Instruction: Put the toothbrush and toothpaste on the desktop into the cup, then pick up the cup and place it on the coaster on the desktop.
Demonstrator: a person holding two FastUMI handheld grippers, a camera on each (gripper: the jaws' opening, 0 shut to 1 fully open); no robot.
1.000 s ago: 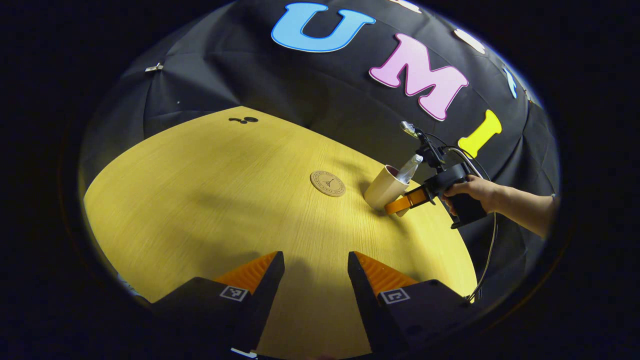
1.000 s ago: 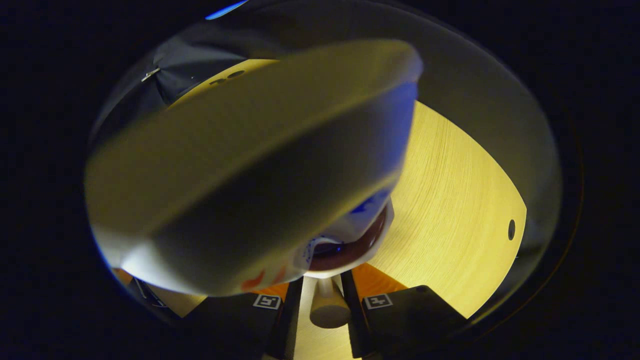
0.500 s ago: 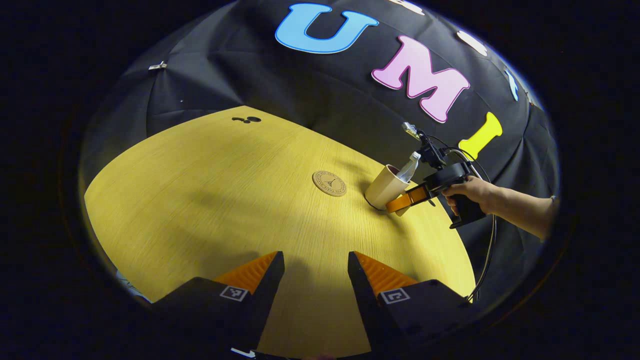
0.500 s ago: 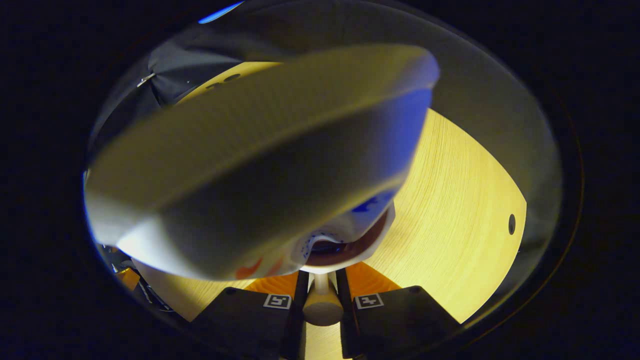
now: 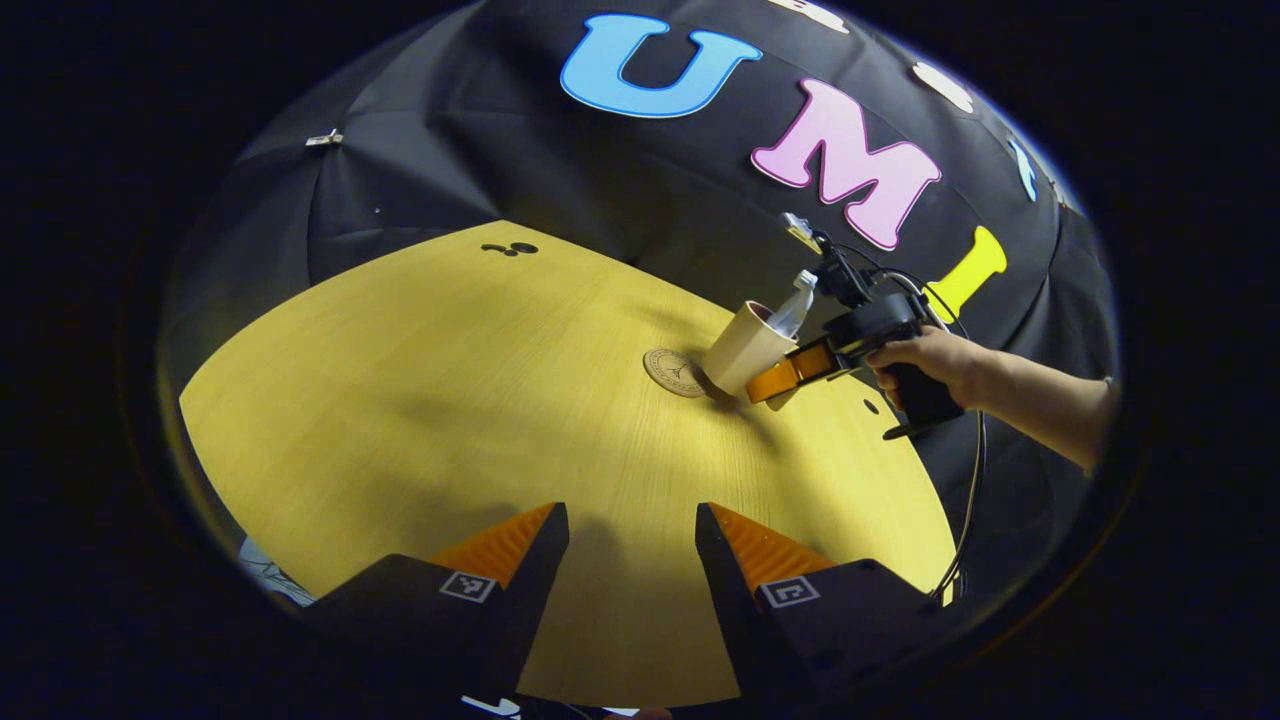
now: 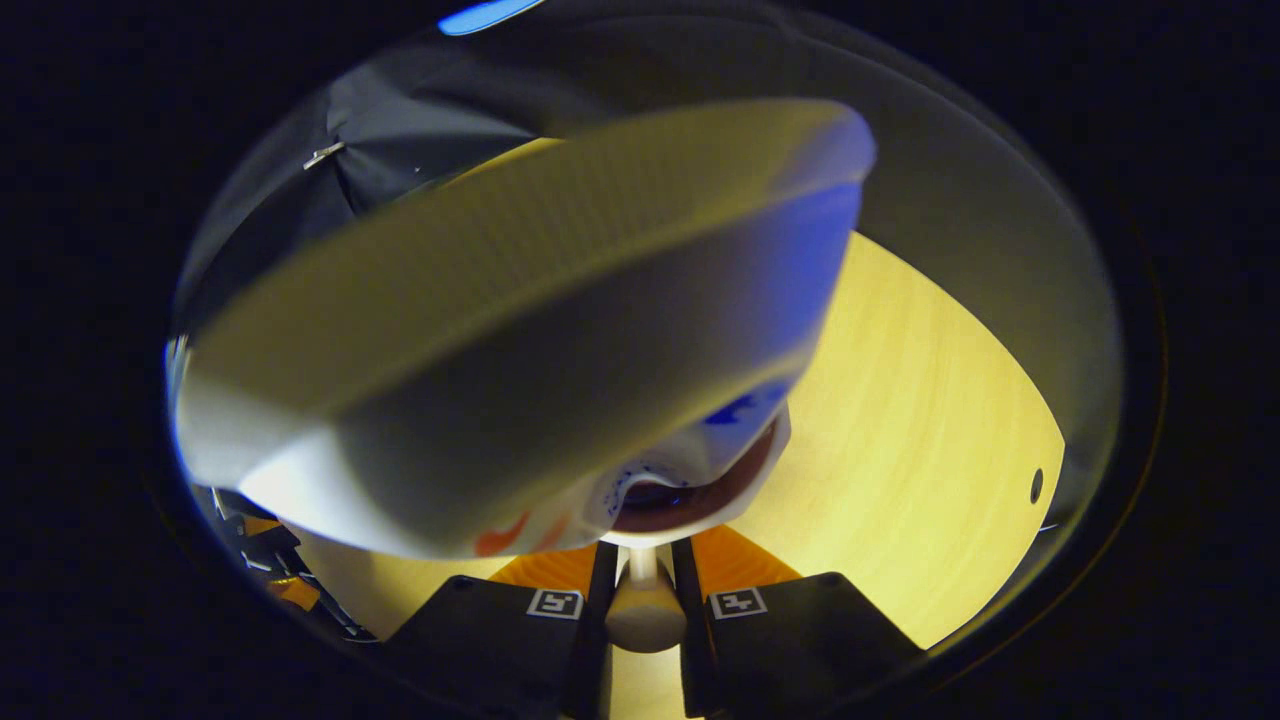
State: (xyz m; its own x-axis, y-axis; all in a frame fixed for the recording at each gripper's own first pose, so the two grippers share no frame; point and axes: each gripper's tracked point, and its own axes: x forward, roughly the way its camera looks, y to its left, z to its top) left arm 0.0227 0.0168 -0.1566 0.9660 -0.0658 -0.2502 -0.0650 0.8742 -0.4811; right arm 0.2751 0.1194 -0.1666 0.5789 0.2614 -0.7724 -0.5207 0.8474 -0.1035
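Carrying the beige paper-coloured cup [image 5: 745,347] toward the round brown coaster [image 5: 675,371] is the step in hand, and it looks close to its end. In the left gripper view the cup is tilted, its base just beside the coaster's near edge or slightly over it; whether it is clear of the yellow wooden tabletop [image 5: 480,400] cannot be told for sure. A white toothpaste tube [image 5: 792,308] stands out of the cup's mouth; the toothbrush cannot be made out.

The right gripper [image 5: 785,375], held in a person's hand [image 5: 925,362], has its fingers closed on the cup's handle [image 6: 643,615]; in the right gripper view the handle sits pinched in the narrow gap between them, with the cup's rim [image 6: 690,500] and the broad tube looming just ahead. The left gripper [image 5: 632,545] hovers low over the near tabletop, fingers spread apart and holding nothing.

To finish well, the person should probably keep the squeeze on the handle firm, since a one-sided hold lets the cup swing. The base likely needs to travel a little further over the coaster, then the wrist should level out so the cup comes upright before it goes down. Lowering slowly would let the base seat flat and centred. The tall tube could tip the cup or slide out if the tilt grows, so opening the fingers is best left until the cup stands steady.
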